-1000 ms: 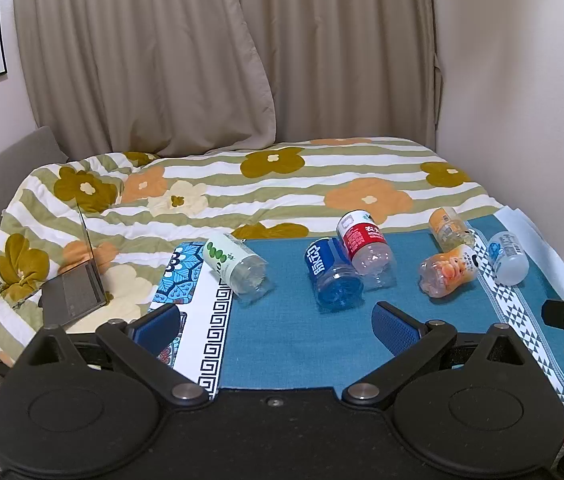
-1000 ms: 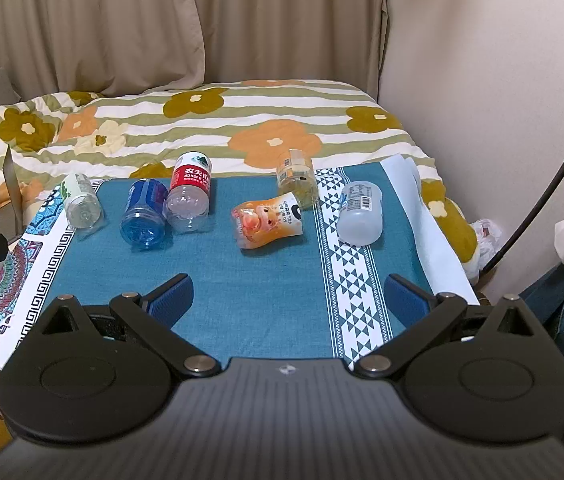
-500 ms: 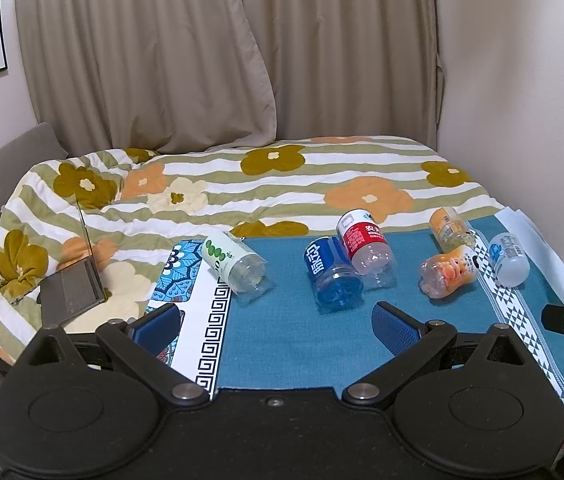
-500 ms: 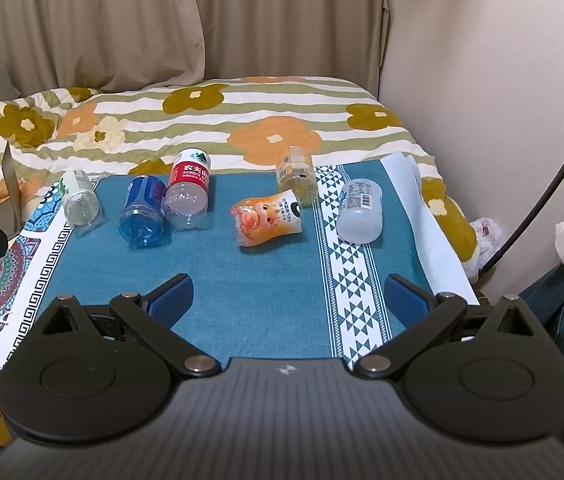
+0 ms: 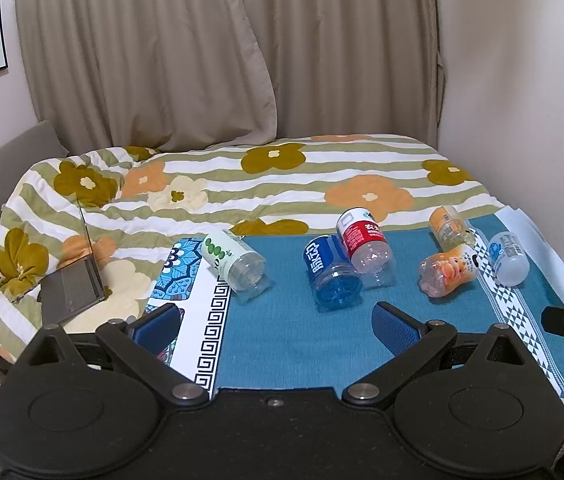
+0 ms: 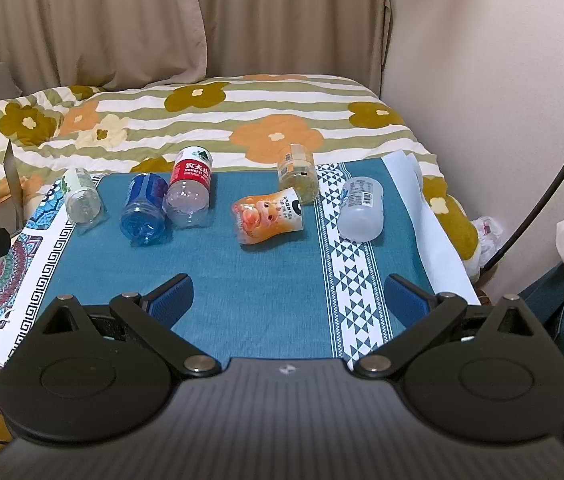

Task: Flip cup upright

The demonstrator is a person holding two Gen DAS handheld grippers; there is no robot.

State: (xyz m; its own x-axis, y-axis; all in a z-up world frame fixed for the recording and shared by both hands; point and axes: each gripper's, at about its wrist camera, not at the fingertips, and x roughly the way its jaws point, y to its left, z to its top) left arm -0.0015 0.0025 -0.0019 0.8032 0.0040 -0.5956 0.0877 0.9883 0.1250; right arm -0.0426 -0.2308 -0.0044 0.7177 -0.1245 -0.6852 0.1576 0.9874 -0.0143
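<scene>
Several cut-bottle cups lie on their sides on a teal cloth (image 5: 289, 340) (image 6: 250, 280): a white-green one (image 5: 234, 266) (image 6: 80, 200), a blue one (image 5: 331, 272) (image 6: 144, 210), a red-labelled one (image 5: 365, 244) (image 6: 190, 188), an orange cartoon one (image 5: 447, 270) (image 6: 270, 216), an amber one (image 5: 449, 228) (image 6: 297, 172) and a frosted white one (image 5: 507, 258) (image 6: 361, 208). My left gripper (image 5: 276, 324) is open and empty, short of the cups. My right gripper (image 6: 287, 300) is open and empty, also short of them.
The cloth lies over a table in front of a bed with a floral striped quilt (image 5: 262, 184). A laptop (image 5: 72, 284) sits on the quilt at the left. A patterned mat (image 6: 14, 272) edges the table's left. A wall stands to the right and a black cable (image 6: 541, 180) hangs there.
Both views have shifted slightly; the cups sit a touch lower and nearer in the frames. Both grippers stay open and no cup has moved.
</scene>
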